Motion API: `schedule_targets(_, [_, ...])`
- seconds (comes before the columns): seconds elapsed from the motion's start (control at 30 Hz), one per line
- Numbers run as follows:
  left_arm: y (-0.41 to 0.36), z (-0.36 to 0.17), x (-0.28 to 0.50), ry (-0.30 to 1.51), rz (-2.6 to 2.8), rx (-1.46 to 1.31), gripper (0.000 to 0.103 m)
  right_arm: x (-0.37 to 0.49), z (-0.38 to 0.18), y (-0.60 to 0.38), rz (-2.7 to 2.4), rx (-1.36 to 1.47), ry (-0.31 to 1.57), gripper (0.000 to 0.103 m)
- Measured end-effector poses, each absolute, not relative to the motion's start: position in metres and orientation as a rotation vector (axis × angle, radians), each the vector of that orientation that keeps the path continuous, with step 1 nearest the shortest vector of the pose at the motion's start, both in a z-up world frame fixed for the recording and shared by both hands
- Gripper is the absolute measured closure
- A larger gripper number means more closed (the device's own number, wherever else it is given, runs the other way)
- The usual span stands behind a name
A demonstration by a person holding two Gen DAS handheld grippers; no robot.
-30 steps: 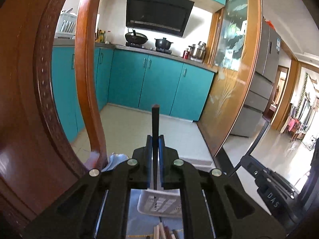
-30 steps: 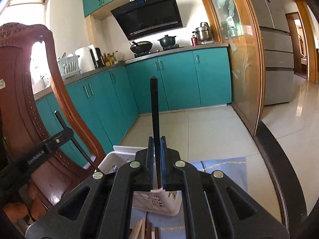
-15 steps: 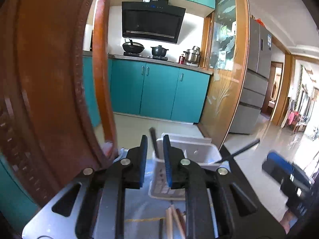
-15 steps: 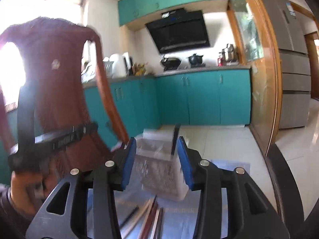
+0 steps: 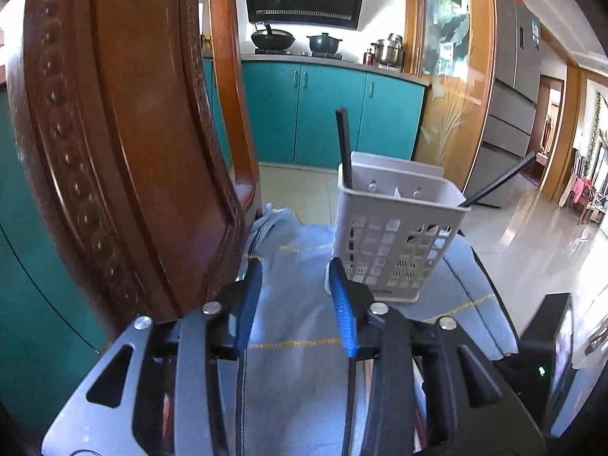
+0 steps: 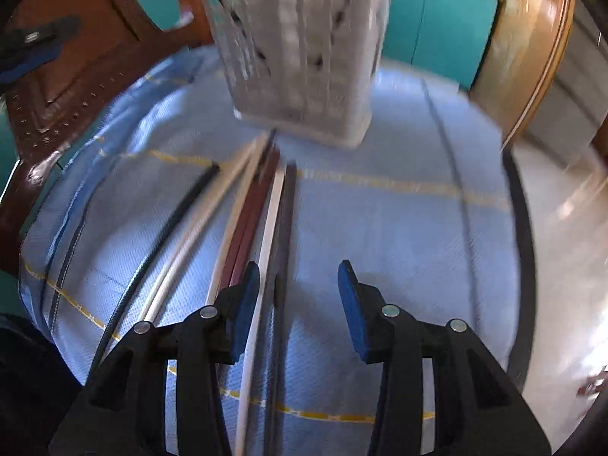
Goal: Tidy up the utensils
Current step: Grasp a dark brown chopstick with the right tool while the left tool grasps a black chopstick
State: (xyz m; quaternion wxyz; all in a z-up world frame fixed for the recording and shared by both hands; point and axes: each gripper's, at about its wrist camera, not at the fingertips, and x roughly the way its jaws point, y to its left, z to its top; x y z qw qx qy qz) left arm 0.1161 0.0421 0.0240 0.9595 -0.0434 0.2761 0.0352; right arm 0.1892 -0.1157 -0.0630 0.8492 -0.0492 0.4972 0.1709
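Note:
A white slotted utensil basket [image 5: 395, 235] stands on a blue cloth [image 5: 304, 326]. Two black chopsticks stand in it, one upright at its left corner [image 5: 344, 148], one leaning out to the right [image 5: 497, 182]. My left gripper [image 5: 296, 296] is open and empty, just before the basket's near left corner. The right wrist view is blurred: the basket [image 6: 300, 49] is at the top, and several chopsticks, black [image 6: 159, 243], white [image 6: 266, 243] and dark red [image 6: 250, 212], lie on the cloth [image 6: 380, 235] in front of it. My right gripper [image 6: 298, 300] is open and empty over their near ends.
A carved brown wooden chair back [image 5: 125, 144] stands close on the left of the left gripper. The round table's dark edge [image 6: 526, 250] curves along the right. Teal kitchen cabinets [image 5: 330, 114] and a tiled floor lie beyond.
Both grippers were shut on black chopsticks a second ago. They have let them go into the basket and opened. The right gripper has tilted down over the chopsticks on the cloth.

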Motion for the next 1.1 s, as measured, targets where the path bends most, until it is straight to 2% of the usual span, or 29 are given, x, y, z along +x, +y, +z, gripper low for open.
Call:
schedule_targets(0.1, [0.044, 0.020, 0.116, 0.582, 0.067, -0.090, 0.061, 0.188, -0.063, -0.110, 0.351, -0.126, 1.035, 0.060])
schedule_targets(0.13, [0.044, 0.018, 0.116, 0.593, 0.066, -0.090, 0.061, 0.186, -0.063, -0.108, 0.346, -0.126, 1.029, 0.064])
schedule_targets(0.2, [0.044, 0.014, 0.117, 0.612, 0.064, -0.089, 0.060, 0.184, -0.063, -0.106, 0.365, -0.110, 1.027, 0.084])
schedule_targets(0.23, [0.043, 0.011, 0.115, 0.619, 0.063, -0.086, 0.060, 0.188, -0.061, -0.108, 0.367, -0.098, 1.030, 0.090])
schedule_targets(0.63, [0.040, -0.004, 0.116, 0.696, 0.055, -0.076, 0.058, 0.207, -0.050, -0.155, 0.305, 0.061, 1.035, 0.091])
schedule_targets(0.9, [0.041, -0.020, 0.121, 0.795, 0.046, -0.075, 0.048, 0.207, -0.043, -0.165, 0.297, 0.087, 1.014, 0.091])
schedule_targets(1.1, [0.040, -0.039, 0.126, 0.902, 0.023, -0.082, 0.045, 0.209, -0.049, -0.166, 0.284, 0.083, 1.036, 0.089])
